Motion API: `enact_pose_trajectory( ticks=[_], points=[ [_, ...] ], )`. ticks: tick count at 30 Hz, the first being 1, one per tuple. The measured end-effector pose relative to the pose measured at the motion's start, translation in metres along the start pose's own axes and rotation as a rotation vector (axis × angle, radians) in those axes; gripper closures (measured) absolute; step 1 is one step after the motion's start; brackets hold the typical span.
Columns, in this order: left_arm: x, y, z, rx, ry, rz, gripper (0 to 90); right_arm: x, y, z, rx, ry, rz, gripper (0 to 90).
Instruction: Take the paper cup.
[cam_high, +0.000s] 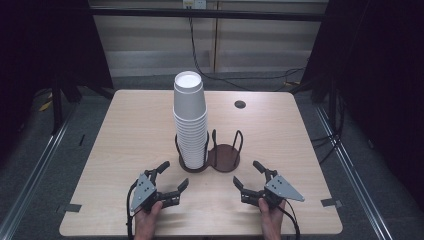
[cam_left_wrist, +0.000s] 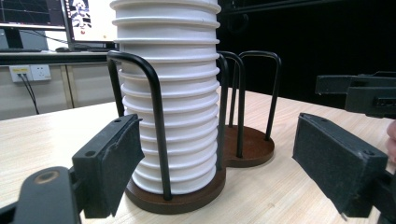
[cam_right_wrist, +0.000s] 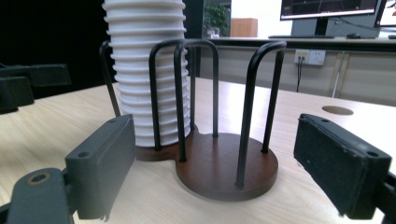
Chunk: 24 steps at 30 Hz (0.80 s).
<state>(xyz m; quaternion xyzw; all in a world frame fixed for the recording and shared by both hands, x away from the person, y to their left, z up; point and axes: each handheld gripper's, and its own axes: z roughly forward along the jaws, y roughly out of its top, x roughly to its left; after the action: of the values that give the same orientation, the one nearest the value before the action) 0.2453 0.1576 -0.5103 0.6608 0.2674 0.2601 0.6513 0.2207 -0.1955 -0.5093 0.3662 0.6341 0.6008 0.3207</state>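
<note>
Two grippers, the left gripper (cam_high: 174, 177) and the right gripper (cam_high: 246, 174), are resting on the bench (cam_high: 125, 135) with fingers spread and gripping nothing. We are seeing the cup stack (cam_high: 190, 120) whole from above; in both gripper views its top is cut off. It is standing in the rack (cam_high: 225, 159)'s left ring.

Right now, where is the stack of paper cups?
In the high view, the stack of paper cups stands mid-table in the left ring of the cup holder, ahead of the left gripper.
</note>
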Motion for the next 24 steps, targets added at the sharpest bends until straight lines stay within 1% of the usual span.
enact_pose_trajectory(
  ticks=[5, 8, 10, 11, 12, 13, 14, 15, 16, 17, 18, 19, 20, 21, 22, 24],
  points=[
    [0.000, 0.000, 0.000, 0.001, 0.000, 0.000, 15.6, 0.002, 0.000, 0.001, 0.009, -0.018, -0.013, 12.3],
    [0.000, 0.000, 0.000, 0.001, 0.000, 0.000, 15.7, 0.000, 0.001, 0.000, 0.021, -0.008, -0.004, 12.3],
    [0.000, 0.000, 0.000, 0.001, 0.000, -0.001, 15.9, -0.001, 0.001, 0.000, 0.021, -0.009, 0.009, 12.4],
    [0.000, 0.000, 0.000, 0.001, 0.000, 0.000, 15.9, -0.002, 0.001, 0.000, 0.022, -0.002, 0.018, 12.3],
    [0.000, 0.000, 0.000, 0.001, 0.000, 0.000, 15.9, -0.003, 0.001, 0.001, 0.033, -0.013, 0.032, 12.5],
    [0.000, 0.000, 0.000, 0.001, -0.001, -0.001, 15.9, -0.003, 0.001, 0.001, 0.033, -0.013, 0.032, 12.5],
    [0.000, 0.000, 0.000, 0.001, -0.003, 0.000, 16.0, -0.003, 0.002, 0.002, 0.048, -0.025, 0.039, 12.5],
    [0.000, 0.000, 0.000, 0.002, -0.005, 0.000, 16.0, -0.003, 0.002, 0.004, 0.063, -0.022, 0.055, 12.6],
    [0.000, 0.000, 0.000, 0.003, -0.007, 0.001, 16.0, -0.003, 0.003, 0.005, 0.077, -0.010, 0.064, 12.9],
    [0.001, 0.000, 0.000, 0.003, -0.008, 0.002, 16.0, -0.003, 0.003, 0.006, 0.089, -0.017, 0.077, 13.4],
    [0.000, 0.000, -0.001, 0.000, -0.013, -0.006, 16.0, -0.002, 0.005, 0.008, 0.114, 0.009, 0.076, 15.4],
    [0.000, 0.000, -0.001, 0.000, -0.013, -0.006, 16.0, -0.002, 0.005, 0.008, 0.114, 0.009, 0.076, 15.4],
    [0.000, 0.000, -0.001, 0.000, -0.012, -0.004, 16.0, -0.001, 0.006, 0.008, 0.127, 0.023, 0.084, 16.0],
    [0.000, 0.000, -0.001, 0.001, -0.011, -0.006, 16.0, 0.002, 0.010, 0.008, 0.138, 0.053, 0.083, 17.3],
    [0.001, 0.000, -0.001, 0.001, -0.012, -0.004, 16.0, 0.002, 0.010, 0.008, 0.138, 0.053, 0.083, 17.3],
    [0.000, 0.000, -0.001, 0.000, -0.013, -0.005, 16.0, 0.004, 0.015, 0.008, 0.149, 0.073, 0.064, 18.3]
  ],
)
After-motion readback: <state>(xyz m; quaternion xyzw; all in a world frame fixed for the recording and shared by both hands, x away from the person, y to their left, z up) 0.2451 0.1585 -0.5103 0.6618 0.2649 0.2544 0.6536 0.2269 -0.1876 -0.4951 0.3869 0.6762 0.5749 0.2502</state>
